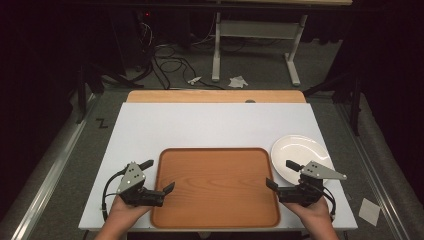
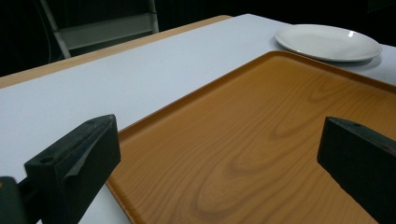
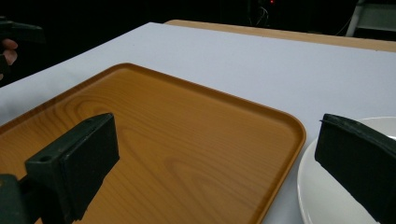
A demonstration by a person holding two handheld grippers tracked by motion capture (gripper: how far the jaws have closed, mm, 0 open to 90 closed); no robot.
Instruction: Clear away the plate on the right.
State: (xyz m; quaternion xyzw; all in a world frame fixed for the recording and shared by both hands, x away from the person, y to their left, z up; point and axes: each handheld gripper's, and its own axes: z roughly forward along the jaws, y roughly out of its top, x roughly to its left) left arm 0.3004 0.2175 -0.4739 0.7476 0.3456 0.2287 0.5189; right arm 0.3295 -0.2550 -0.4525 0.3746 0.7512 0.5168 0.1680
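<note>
**Open Tongs Poised at Both Sides of an Empty Tray**

A rectangular wood-grain brown plastic tray was seen lying flat on the white tabletop, near its front edge. A round white ceramic plate was set just beside the tray's far right corner, at about two o'clock from the tray's centre, its rim close to the tray's raised lip. Nothing was carried on either.

The left tongs were held at nine o'clock of the tray, jaws spread wide and empty, the inner jaw over the tray's left rim. The right tongs were held at three o'clock, likewise spread wide and empty, with one jaw over the tray's right edge and the other above the plate's near rim.

The step in hand was judged to be an approach to the plate or tray. For a sound grip on the plate, the right tongs would best be lowered so that one jaw slid under the thin rim and the other came over it, and closed gently, since glazed ceramic was likely to slip. The tray should be left undisturbed.
</note>
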